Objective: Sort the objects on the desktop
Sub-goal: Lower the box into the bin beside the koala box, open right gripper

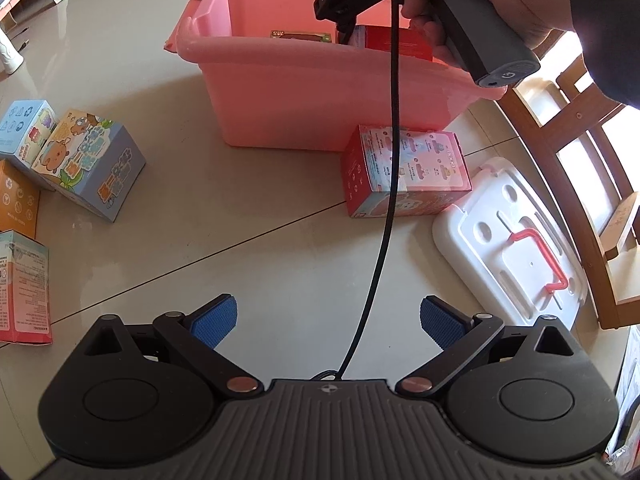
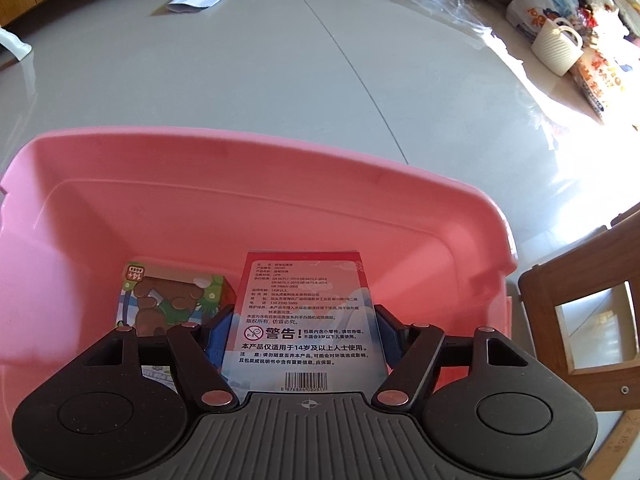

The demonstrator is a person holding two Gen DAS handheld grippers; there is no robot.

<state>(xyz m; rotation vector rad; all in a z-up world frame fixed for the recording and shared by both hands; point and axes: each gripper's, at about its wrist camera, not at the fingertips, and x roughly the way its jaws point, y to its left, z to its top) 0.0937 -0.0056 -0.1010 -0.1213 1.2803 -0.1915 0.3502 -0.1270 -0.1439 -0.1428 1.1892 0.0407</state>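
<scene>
My right gripper is shut on a red and white printed box and holds it inside the pink bin, beside a green and brown bear box lying in the bin. In the left wrist view the right gripper reaches over the bin's rim with the red box. My left gripper is open and empty above the floor. A pink box lies in front of the bin. Several more boxes, among them a blue bear box, lie at the left.
A white bin lid with a red handle lies on the floor at the right. Wooden chair frames stand at the right. A black cable hangs across the left wrist view. Bags and a white basket sit far right.
</scene>
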